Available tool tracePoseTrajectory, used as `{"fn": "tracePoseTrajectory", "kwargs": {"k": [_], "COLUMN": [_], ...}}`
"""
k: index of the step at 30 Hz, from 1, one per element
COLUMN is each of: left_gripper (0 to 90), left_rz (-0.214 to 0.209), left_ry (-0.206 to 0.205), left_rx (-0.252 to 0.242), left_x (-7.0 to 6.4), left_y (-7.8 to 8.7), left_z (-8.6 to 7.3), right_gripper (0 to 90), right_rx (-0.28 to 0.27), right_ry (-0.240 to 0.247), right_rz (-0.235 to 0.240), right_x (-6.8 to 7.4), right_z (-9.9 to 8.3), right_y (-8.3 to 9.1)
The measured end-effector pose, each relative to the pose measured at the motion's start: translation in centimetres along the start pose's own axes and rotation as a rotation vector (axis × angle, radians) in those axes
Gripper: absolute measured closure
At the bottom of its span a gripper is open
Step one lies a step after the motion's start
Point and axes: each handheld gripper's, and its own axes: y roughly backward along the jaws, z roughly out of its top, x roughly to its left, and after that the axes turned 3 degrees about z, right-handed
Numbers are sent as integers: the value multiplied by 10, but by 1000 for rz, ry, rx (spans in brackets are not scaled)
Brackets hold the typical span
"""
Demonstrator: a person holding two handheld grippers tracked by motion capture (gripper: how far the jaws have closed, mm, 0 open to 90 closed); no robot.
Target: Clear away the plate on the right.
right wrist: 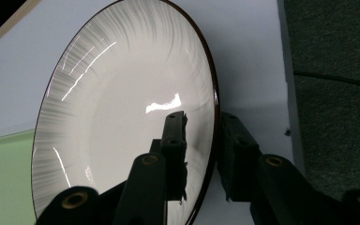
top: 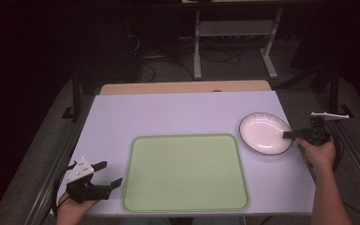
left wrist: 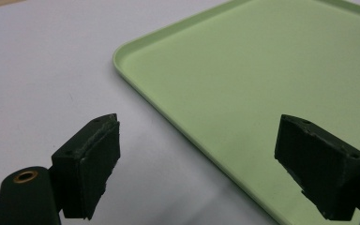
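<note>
A white plate (top: 265, 132) with a dark rim lies on the table's right side, just beyond the far right corner of a pale green tray (top: 185, 171). My right gripper (top: 288, 135) reaches in from the right, over the plate's right edge. In the right gripper view, one jaw lies inside the plate (right wrist: 122, 117) and the other outside its rim; the right gripper (right wrist: 202, 122) is shut on that rim. My left gripper (top: 111, 172) is open and holds nothing, hovering at the tray's near left edge. In the left gripper view, the tray (left wrist: 243, 70) edge runs between the spread jaws of the left gripper (left wrist: 199, 140).
The pale lavender table top (top: 168, 112) has a wooden strip along its far edge. Metal rails run down both sides. Beyond it stand white table legs and cables on a dark floor. The tray holds nothing.
</note>
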Motion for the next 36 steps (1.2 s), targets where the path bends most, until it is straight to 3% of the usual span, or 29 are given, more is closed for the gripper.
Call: {"fn": "tracePoseTrajectory", "kwargs": {"k": [20, 36], "left_gripper": [144, 144], "left_rz": [-3, -6], "left_ry": [0, 5], "left_rx": [2, -6], "left_x": [0, 1], "left_y": [-1, 1], "left_z": [0, 0], "right_gripper": [816, 822], "right_rx": [-16, -59], "right_ry": [-99, -221], "right_rz": [58, 128], "right_x": [-10, -16], "right_z": [-4, -7], "right_y": [-3, -1]}}
